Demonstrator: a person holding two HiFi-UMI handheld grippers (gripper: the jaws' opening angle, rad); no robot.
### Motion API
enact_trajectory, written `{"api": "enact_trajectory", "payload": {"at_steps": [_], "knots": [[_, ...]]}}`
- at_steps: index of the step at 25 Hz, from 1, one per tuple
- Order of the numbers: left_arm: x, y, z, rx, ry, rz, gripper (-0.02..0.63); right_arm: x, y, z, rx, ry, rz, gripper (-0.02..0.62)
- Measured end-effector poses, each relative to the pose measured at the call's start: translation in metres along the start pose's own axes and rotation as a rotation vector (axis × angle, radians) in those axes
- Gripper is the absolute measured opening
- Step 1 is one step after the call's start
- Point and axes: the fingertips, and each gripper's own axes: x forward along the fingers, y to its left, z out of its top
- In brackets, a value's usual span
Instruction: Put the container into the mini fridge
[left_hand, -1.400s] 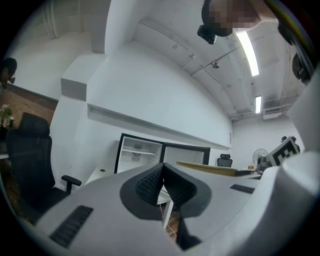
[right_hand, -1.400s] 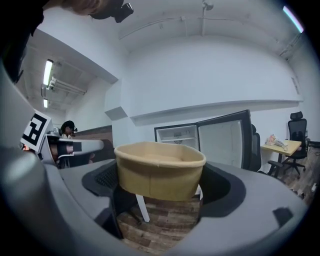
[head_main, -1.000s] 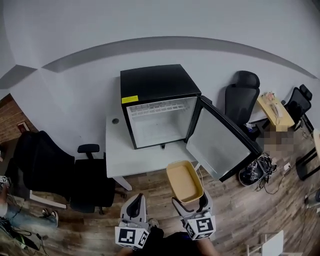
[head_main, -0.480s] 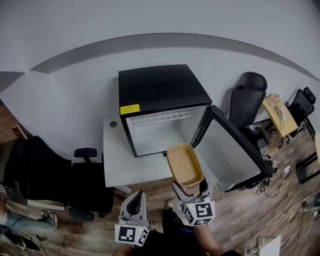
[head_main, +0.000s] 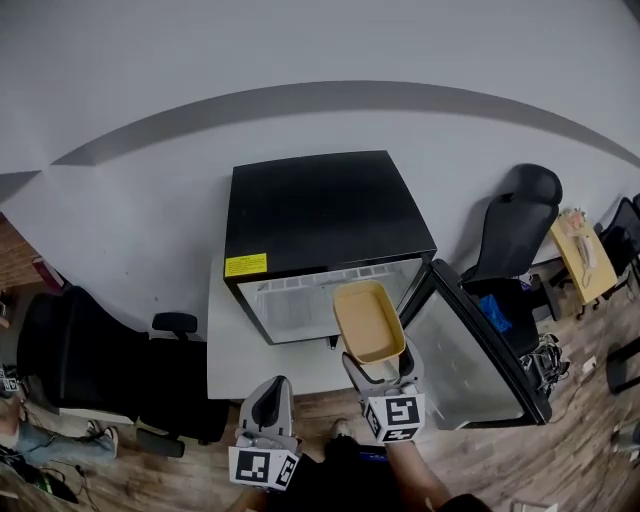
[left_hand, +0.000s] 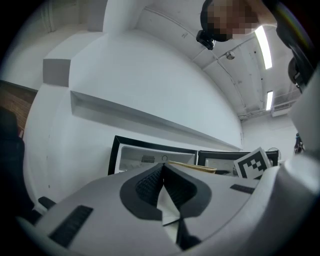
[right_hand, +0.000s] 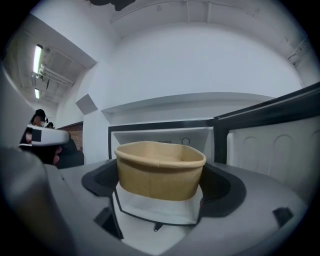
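The tan, empty paper container (head_main: 368, 320) (right_hand: 160, 170) is held upright by my right gripper (head_main: 378, 360) (right_hand: 160, 184), shut on its sides. It hangs just in front of the open mouth of the black mini fridge (head_main: 320, 210), whose white inside (right_hand: 165, 136) shows behind it. The fridge door (head_main: 470, 345) stands swung out to the right (right_hand: 272, 150). My left gripper (head_main: 272, 392) (left_hand: 162, 179) is shut and empty, low and to the left of the container, pointing at the fridge (left_hand: 145, 159).
The fridge stands on a white table (head_main: 225, 345) against a white wall. One black office chair (head_main: 90, 365) is at the left and another (head_main: 515, 225) behind the door. A wooden desk (head_main: 585, 255) sits at the far right. The floor is wood.
Both grippers have moved forward towards the fridge. The container now hangs at the fridge's open front instead of over the floor, and the fridge fills more of both gripper views.
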Motion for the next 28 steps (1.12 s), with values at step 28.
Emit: {"api": "enact_trajectory", "payload": {"at_steps": [28], "knots": [[0.078, 0.042, 0.004, -0.006, 0.027, -0.072, 0.008, 0.173, -0.053, -0.012, -0.089, 0.087, -0.123, 0.522]]}}
